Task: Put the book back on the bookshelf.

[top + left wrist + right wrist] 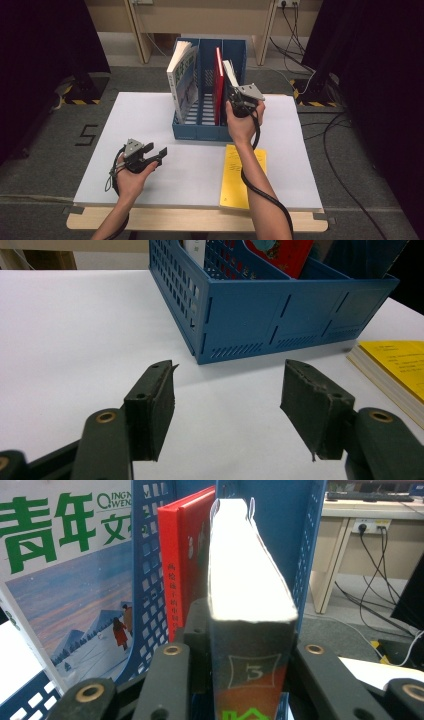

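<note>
— Between the jaws of the right gripper point(235, 680) stands the thick book point(250, 610), upright in the far right slot of the blue file rack point(197, 131). See the dark cover with a "3" in a frame, and the pale page block facing the gripper?

— I see it. Are the pads pressing on it, though?

— Hard to say; the pads are hidden low behind the book, so I cannot tell whether they grip or just flank it. If they let go while it leans, I reckon it could tip sideways onto the red book point(185, 555) just beside it, or slump in the slot.

— And the curled cover?

— That loose edge at the top could catch on the divider if the book is pushed deeper.

— The other hand?

— The left gripper point(227, 410) rests near the bench point(150, 107) with jaws wide apart, holding nothing, well short of the rack. The yellow booklet point(243, 175) lies flat, off to its right.
</note>
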Demonstrator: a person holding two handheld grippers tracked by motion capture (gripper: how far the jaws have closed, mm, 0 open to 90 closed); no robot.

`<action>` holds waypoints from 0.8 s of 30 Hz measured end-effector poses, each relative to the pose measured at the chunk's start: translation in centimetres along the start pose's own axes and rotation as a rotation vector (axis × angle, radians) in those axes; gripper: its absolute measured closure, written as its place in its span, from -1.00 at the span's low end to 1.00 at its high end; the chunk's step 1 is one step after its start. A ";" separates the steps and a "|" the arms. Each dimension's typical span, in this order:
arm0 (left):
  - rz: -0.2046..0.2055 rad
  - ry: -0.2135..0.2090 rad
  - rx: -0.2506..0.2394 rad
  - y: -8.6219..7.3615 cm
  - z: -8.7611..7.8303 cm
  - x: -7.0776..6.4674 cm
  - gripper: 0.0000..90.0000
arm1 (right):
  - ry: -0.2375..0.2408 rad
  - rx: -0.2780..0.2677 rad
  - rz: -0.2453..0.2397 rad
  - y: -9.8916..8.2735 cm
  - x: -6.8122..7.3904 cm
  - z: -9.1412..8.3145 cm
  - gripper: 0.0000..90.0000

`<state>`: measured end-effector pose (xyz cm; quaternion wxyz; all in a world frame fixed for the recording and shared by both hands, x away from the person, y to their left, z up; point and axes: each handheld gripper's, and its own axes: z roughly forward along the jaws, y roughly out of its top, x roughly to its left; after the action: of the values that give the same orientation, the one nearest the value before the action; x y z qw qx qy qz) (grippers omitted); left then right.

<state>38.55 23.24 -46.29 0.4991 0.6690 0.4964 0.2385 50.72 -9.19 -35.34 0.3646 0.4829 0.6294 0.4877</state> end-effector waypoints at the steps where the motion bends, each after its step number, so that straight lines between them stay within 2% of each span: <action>1: 0.000 0.000 0.000 0.0 0.0 0.0 -0.17 | -0.002 -0.003 -0.004 0.1 0.0 -0.1 0.56; 5: -0.001 -0.004 0.002 0.0 0.0 -0.1 -0.17 | -0.003 -0.027 -0.003 0.7 0.0 -0.9 0.54; 13: -0.001 -0.006 0.003 -0.1 0.1 -0.2 -0.17 | 0.005 0.010 -0.009 1.5 -0.2 -1.2 0.54; 18: 0.000 -0.003 0.007 -0.1 0.1 -0.2 -0.17 | 0.005 0.027 0.001 1.6 -0.2 -0.8 0.54; 24: 0.000 -0.003 0.008 -0.2 0.1 -0.2 -0.17 | -0.005 0.045 -0.008 1.8 0.0 -0.4 0.54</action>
<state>38.51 23.04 -46.46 0.4973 0.6711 0.4968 0.2357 50.82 -9.22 -33.49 0.3572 0.4894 0.6413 0.4709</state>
